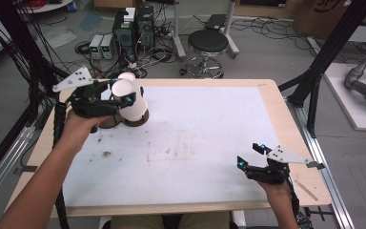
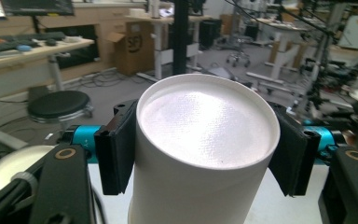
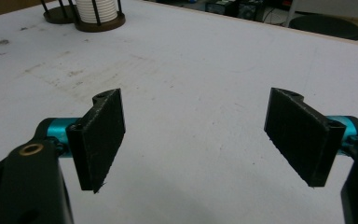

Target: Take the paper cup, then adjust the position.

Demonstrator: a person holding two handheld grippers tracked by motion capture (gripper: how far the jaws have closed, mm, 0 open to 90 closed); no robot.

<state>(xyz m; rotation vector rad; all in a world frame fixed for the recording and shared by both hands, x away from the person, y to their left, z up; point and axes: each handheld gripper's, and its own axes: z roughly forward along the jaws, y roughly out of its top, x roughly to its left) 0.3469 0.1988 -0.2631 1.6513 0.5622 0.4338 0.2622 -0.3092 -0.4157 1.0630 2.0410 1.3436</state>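
Over at the far left corner of the table [image 1: 276,119] the left gripper [image 1: 124,95] has a white paper cup [image 2: 205,140] clamped between its two black pads [image 2: 116,149], one pressed to each side of the cup wall just under the rim. From the left gripper view the cup stands roughly upright with its mouth open to the camera and nothing to be seen inside but white. From the high view the same cup [image 1: 122,88] is tipped on its side, mouth facing this way, held just above a dark round holder [image 1: 136,118] that carries a stack of white cups [image 1: 136,109]. A second dark base [image 1: 108,123] sits right beside the holder on its left, partly hidden by the gripper body. The person's left hand [image 1: 83,125] is wrapped round the handle, forearm coming up along the left edge. Down by the near right corner the right gripper [image 1: 252,153] sits low over the white mat [image 1: 200,143], jaws spread wide with bare surface between them, touching nothing. In the right gripper view the holder [image 3: 98,21] with its black posts and cup stack stands well apart at the far side.
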